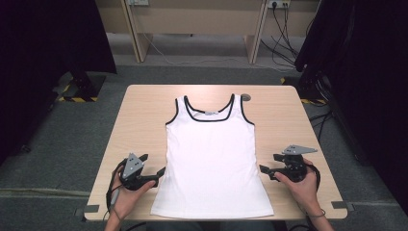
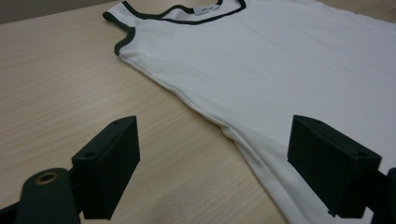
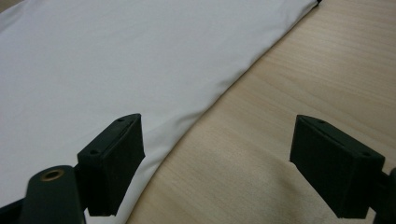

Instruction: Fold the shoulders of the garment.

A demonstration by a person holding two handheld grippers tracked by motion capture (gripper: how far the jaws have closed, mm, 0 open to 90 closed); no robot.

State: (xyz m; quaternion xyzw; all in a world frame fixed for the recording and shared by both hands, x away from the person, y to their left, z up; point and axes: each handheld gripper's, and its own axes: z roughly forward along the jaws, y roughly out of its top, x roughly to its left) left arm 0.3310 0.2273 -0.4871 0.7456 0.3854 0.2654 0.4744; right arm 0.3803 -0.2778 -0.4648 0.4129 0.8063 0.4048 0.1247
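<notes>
On the pale wooden bench [image 1: 144,120], a white sleeveless cotton top with black trim [image 1: 211,159] is lying flat and smooth at the middle, its long axis running near to far, neckline pointing far and hem sitting at the near edge. Nothing is folded or lifted yet, so the handling seems to be just beginning. Both the left claw [image 1: 161,172] and the right claw [image 1: 263,169] are gaping wide, empty, flanking the top's lower side seams.
</notes>
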